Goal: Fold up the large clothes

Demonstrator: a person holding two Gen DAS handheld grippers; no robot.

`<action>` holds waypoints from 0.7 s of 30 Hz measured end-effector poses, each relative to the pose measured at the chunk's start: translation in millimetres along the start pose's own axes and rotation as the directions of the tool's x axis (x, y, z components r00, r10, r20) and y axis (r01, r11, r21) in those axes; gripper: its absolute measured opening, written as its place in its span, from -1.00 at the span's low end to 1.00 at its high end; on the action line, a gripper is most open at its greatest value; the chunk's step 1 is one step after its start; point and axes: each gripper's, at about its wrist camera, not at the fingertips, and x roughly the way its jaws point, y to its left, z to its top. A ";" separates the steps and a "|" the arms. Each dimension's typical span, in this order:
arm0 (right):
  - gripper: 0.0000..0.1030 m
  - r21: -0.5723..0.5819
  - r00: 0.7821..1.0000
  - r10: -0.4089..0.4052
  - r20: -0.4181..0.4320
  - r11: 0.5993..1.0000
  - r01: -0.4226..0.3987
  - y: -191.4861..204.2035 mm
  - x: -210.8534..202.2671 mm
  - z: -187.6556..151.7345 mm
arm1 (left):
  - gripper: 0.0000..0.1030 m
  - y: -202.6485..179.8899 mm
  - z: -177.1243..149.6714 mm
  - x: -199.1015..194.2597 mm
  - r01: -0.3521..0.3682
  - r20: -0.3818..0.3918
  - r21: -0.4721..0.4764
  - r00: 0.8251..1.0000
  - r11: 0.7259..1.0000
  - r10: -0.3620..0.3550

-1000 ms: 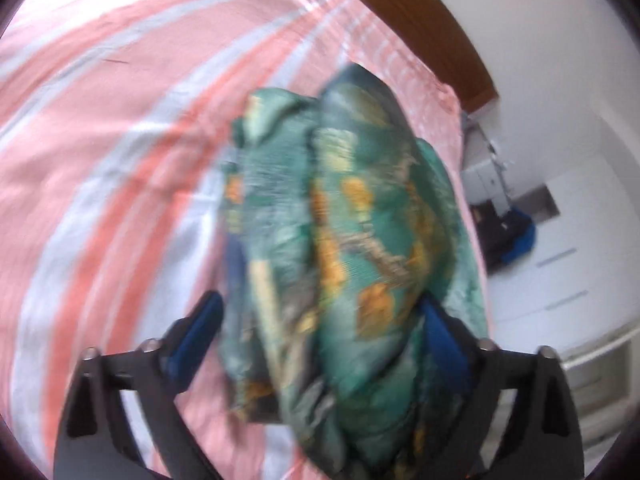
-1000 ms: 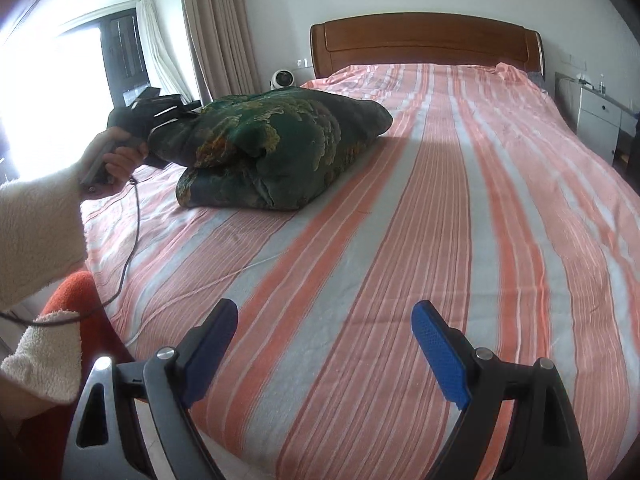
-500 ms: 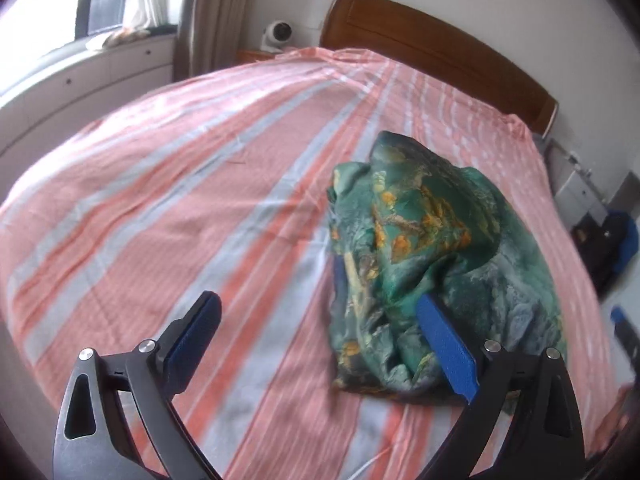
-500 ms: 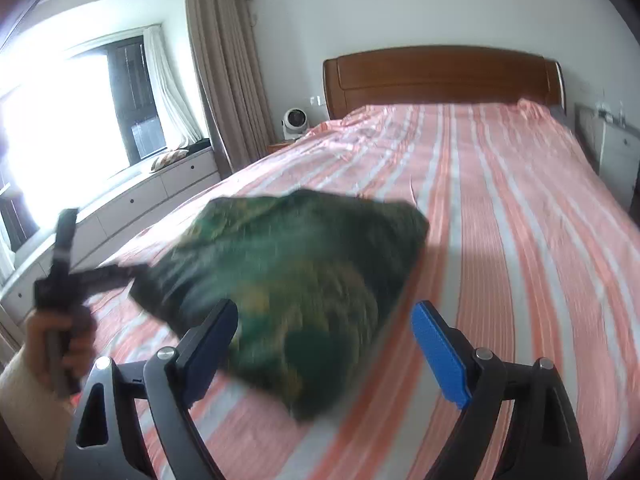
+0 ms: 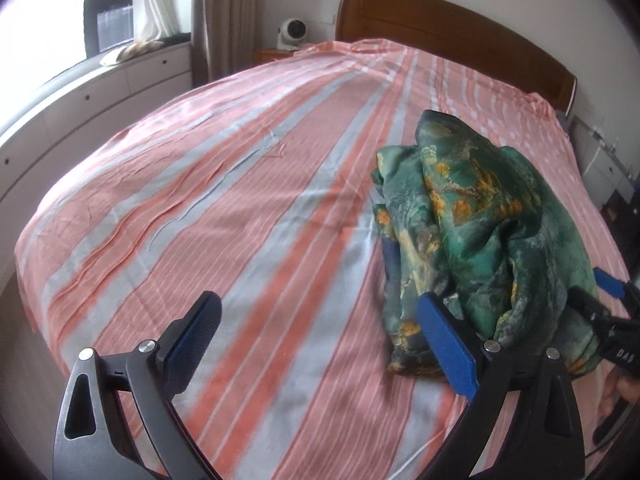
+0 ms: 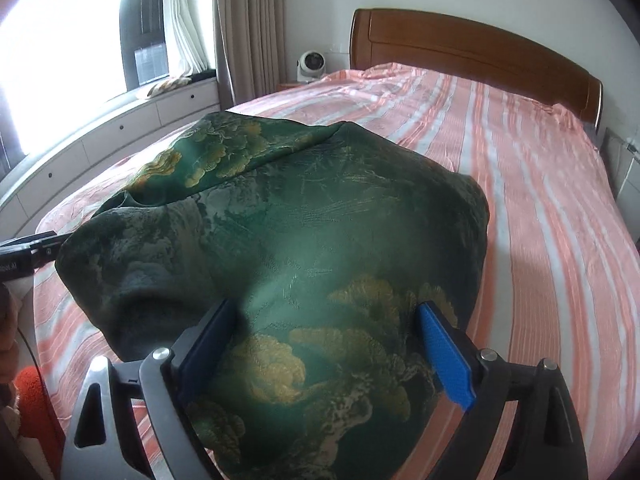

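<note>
A bundled green garment (image 5: 472, 236) sits in a heap on the striped bed (image 5: 240, 208), with nothing spread out yet, so this looks like the very start of the fold. The left gripper (image 5: 324, 344) hangs over bare sheet with its jaws wide apart and empty; the bundle lies just off its right finger. The right gripper (image 6: 332, 352) is pushed up against the cloth, which bulges between its spread fingers; I cannot tell whether they pinch any of it. Next, I'd guess, each tool needs an edge or corner to pull the heap flat.
</note>
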 end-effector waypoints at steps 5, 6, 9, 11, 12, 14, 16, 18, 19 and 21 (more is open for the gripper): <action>0.75 0.012 0.992 0.016 0.125 1.000 -0.018 4.9 -31.2 53.3 | 0.91 9.1 -6.5 7.2 0.004 -0.009 -0.028 1.000 1.000 -0.005; 0.75 0.017 0.989 0.033 0.142 0.999 -0.035 9.3 -31.6 66.9 | 0.91 11.1 -9.2 10.4 0.006 -0.013 -0.039 1.000 0.999 -0.006; 0.75 0.022 0.982 0.092 0.165 0.995 -0.097 32.0 -12.0 106.2 | 0.91 19.1 -24.3 23.7 0.006 -0.019 -0.076 1.000 0.997 -0.008; 0.76 0.043 0.981 0.119 0.155 0.991 -0.127 47.8 17.0 124.4 | 0.91 23.1 -35.4 30.8 -0.014 -0.016 -0.072 1.000 0.997 0.013; 0.75 0.066 0.980 0.132 0.148 0.988 -0.143 54.1 33.3 130.2 | 0.91 25.8 -42.1 33.6 -0.024 -0.007 -0.065 1.000 0.998 0.023; 0.75 0.096 0.988 0.119 0.100 0.987 -0.129 66.5 70.8 133.4 | 0.91 30.2 -51.1 36.6 -0.032 0.002 -0.059 0.999 0.998 0.032; 0.76 0.086 0.997 0.075 -0.006 0.994 -0.074 77.9 118.3 120.9 | 0.91 33.9 -56.7 36.8 -0.015 0.017 -0.060 1.000 0.998 0.016; 0.79 0.042 0.996 0.039 -0.075 0.998 -0.036 90.4 155.6 98.0 | 0.91 35.5 -57.9 35.7 0.002 0.041 -0.049 0.999 0.999 0.000; 0.80 0.010 0.998 0.007 -0.066 1.000 -0.007 96.5 162.0 88.8 | 0.91 35.8 -57.7 35.5 0.003 0.051 -0.040 0.999 0.999 -0.001; 0.82 -0.042 0.999 -0.052 -0.002 0.998 0.051 108.9 164.0 75.5 | 0.91 38.0 -55.9 38.3 0.001 0.057 -0.022 0.998 1.000 0.000</action>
